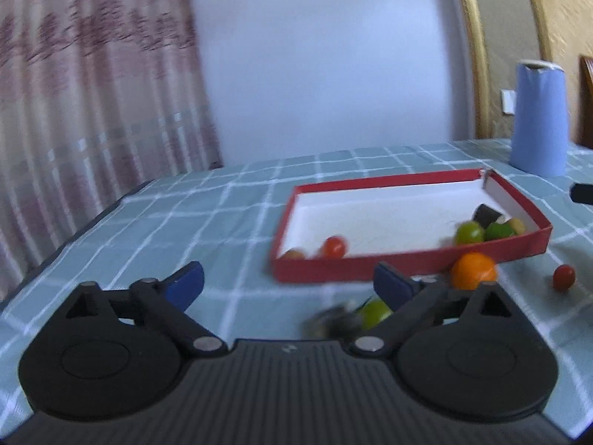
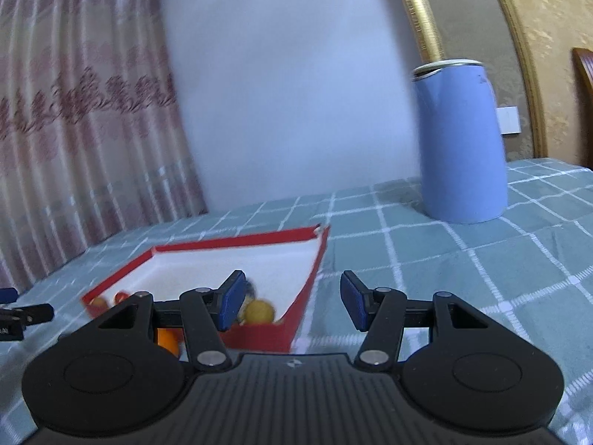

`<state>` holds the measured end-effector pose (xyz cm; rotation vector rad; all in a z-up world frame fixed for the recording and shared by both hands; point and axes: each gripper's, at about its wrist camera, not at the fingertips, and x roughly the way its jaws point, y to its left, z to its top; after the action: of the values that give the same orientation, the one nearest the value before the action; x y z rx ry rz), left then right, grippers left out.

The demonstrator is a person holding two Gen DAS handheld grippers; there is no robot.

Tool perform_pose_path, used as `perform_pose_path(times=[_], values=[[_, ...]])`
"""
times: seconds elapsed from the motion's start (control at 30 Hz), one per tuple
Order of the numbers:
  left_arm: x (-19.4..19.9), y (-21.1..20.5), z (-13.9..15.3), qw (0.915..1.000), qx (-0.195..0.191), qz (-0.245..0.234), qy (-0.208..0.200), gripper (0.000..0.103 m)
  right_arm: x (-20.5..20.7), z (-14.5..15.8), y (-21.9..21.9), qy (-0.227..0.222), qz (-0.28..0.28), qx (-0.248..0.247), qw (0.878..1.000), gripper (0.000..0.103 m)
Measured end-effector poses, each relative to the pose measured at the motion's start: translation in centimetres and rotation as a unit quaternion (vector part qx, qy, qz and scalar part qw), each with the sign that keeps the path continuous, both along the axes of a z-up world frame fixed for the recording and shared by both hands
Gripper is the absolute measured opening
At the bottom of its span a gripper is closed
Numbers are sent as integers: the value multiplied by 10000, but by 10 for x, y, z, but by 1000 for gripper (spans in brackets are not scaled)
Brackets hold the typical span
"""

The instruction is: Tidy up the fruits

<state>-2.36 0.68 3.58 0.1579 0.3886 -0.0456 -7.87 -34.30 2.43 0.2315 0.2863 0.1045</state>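
Observation:
A red box with a white floor (image 1: 333, 267) lies on the checked cloth. It holds a red tomato (image 1: 333, 246), green fruits (image 1: 469, 231), a dark piece (image 1: 485, 214) and a yellow one (image 1: 517, 225). An orange (image 1: 473, 270) and a small red tomato (image 1: 563, 277) sit outside its front wall. My left gripper (image 1: 289, 283) is wide open before the box; a green fruit (image 1: 374, 311) and a blurred dark thing (image 1: 333, 322) lie by its right finger. My right gripper (image 2: 292, 300) stands open over the box's near corner (image 2: 259, 335), with nothing between its pads. A yellow fruit (image 2: 259, 311) shows inside.
A tall blue cylinder (image 1: 539, 122) (image 2: 461, 144) stands at the back right of the table. A curtain (image 1: 92, 92) hangs beyond the table's left edge (image 1: 74, 230). The left gripper's tip (image 2: 26, 315) shows at the far left of the right wrist view.

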Motion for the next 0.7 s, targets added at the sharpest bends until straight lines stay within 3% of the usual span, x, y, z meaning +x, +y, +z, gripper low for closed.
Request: perform_pose_path(times=[0.1,0.27,0.57,0.63,0.7], values=[[-8,20,-12,9993,-74,370,-8,100,-9,-1,15,142,205,-366,9990,56],[-7,41,-20,9974,-445,561,126,100,-15,-10,36,490,363,-927,9938,56],[-8,56,-19,9939,-862,681,79,101,-1,-18,43,1025,561,-1093,9871,52],[-9,57,-18,9936,-914,665,84,101,2,-19,45,1121,600,-1137,9853,41],[-9,58,-18,9935,-925,658,81,101,4,-21,47,1206,644,-1169,9837,37]])
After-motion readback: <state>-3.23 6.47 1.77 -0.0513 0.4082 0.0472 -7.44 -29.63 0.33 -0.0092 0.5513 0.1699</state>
